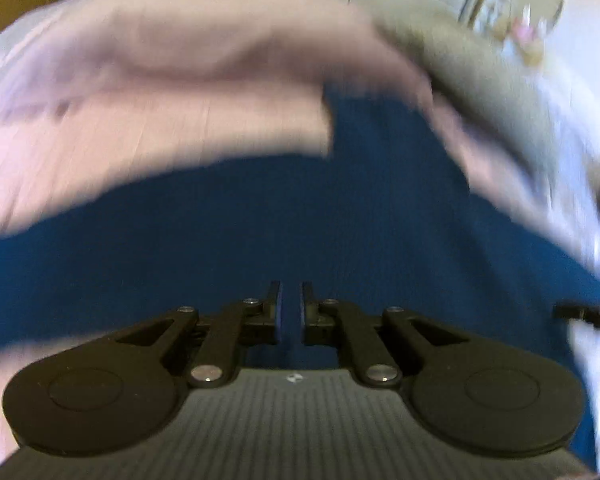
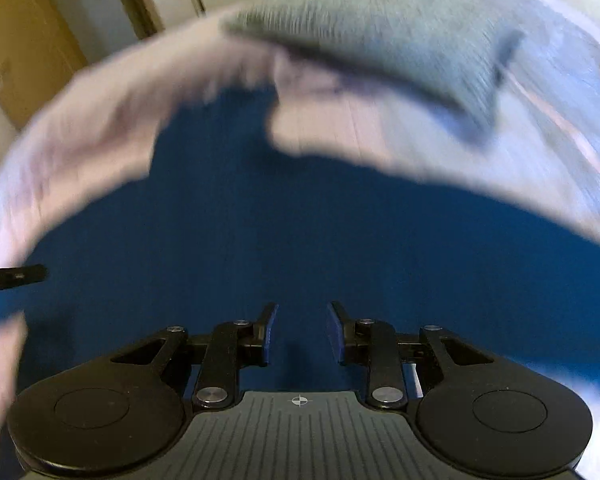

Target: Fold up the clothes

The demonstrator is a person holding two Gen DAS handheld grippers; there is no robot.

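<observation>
Spreading across the lower and middle part of both views, a dark blue garment lies flat on a pale pinkish bed sheet, w/ sheet showing round its far edge. Both pics heavily motion-blurred, so fabric detail can't be made out. Left gripper sits low over the blue cloth, jaws nearly together w/ only a thin gap; whether any cloth is pinched btwn them can't be told. Right gripper also low over the cloth, jaws clearly apart, nothing btwn them. A grey pillow rests on the sheet beyond the garment's far edge. Behind that, white walls and a light wooden door at the far left of the right wrist view.
</observation>
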